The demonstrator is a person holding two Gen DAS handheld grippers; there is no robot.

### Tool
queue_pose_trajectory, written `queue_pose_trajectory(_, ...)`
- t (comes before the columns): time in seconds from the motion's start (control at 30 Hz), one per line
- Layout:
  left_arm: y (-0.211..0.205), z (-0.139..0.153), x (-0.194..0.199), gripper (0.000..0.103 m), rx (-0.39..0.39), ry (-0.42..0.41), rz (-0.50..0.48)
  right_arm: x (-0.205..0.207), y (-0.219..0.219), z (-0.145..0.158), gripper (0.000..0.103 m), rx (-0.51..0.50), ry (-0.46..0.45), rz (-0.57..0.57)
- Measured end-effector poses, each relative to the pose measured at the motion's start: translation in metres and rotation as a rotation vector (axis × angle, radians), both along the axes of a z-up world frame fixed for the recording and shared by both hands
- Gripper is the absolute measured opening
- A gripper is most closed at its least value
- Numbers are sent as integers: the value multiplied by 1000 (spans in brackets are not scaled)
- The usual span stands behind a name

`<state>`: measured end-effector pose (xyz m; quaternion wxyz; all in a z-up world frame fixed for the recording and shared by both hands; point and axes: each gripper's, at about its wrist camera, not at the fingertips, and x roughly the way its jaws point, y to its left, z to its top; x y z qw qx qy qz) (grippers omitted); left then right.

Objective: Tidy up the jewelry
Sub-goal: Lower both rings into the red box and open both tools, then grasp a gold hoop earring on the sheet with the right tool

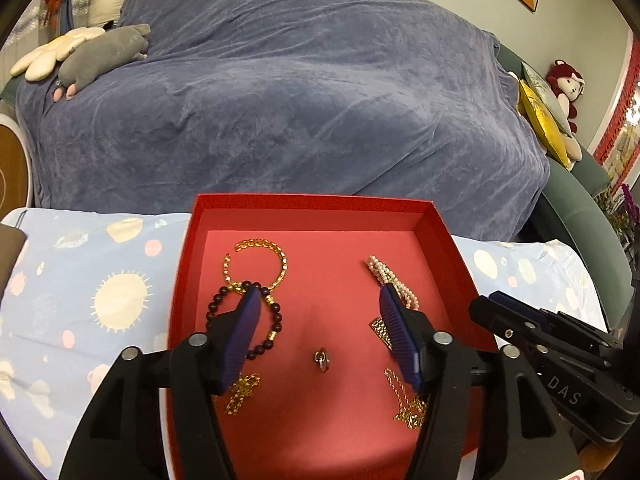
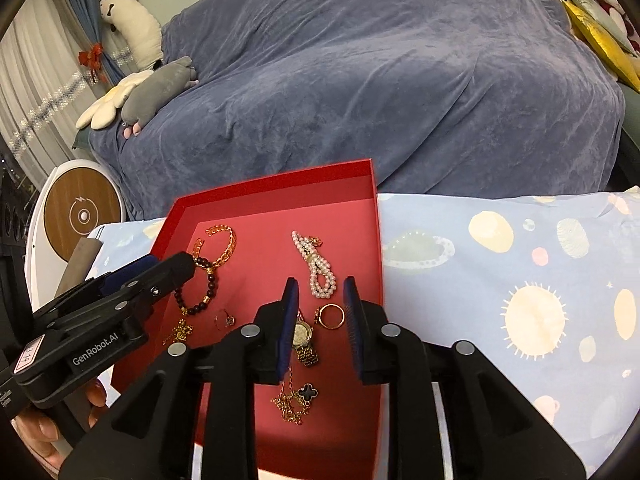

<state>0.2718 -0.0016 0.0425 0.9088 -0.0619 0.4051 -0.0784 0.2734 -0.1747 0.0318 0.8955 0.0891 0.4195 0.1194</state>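
A red tray [image 1: 312, 210] [image 2: 276, 184] sits on a patterned blue cloth and holds jewelry. In it lie a gold chain bracelet [image 1: 280, 258] [image 2: 228, 240], a dark bead bracelet [image 1: 276, 316] [image 2: 210, 284], a pearl strand [image 1: 382, 272] [image 2: 316, 268], a small ring [image 1: 322, 360] [image 2: 224, 320], a gold ring [image 2: 332, 316], a watch [image 2: 304, 340] and a gold necklace with a dark clover [image 2: 298, 398] [image 1: 406, 402]. My left gripper [image 1: 318, 294] is open above the tray, empty. My right gripper [image 2: 322, 284] is open above the tray's right side, empty.
A sofa under a blue-grey blanket [image 1: 300, 100] stands behind the table, with plush toys [image 1: 100, 56] at its left and yellow cushions [image 1: 544, 120] at its right. A round white and wood device [image 2: 80, 212] stands at the left.
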Motion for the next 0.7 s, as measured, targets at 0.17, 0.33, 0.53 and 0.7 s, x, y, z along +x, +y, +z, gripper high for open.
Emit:
queue_pose_trajectory(0.17, 10, 29, -44, 72, 49, -53, 5, -44, -12, 29, 36, 24, -41, 8)
queue_pose_trajectory(0.33, 24, 42, -98, 72, 62, -66, 10, -99, -22, 42, 40, 54, -46, 19)
queue_pose_trajectory(0.53, 34, 28, -157, 72, 76, -43, 33, -158, -20, 29, 42, 64, -33, 41)
queue_pose_trajectory(0.7, 34, -1, -182, 72, 116, -11, 56, -180, 6, -1, 41, -18, -13, 108)
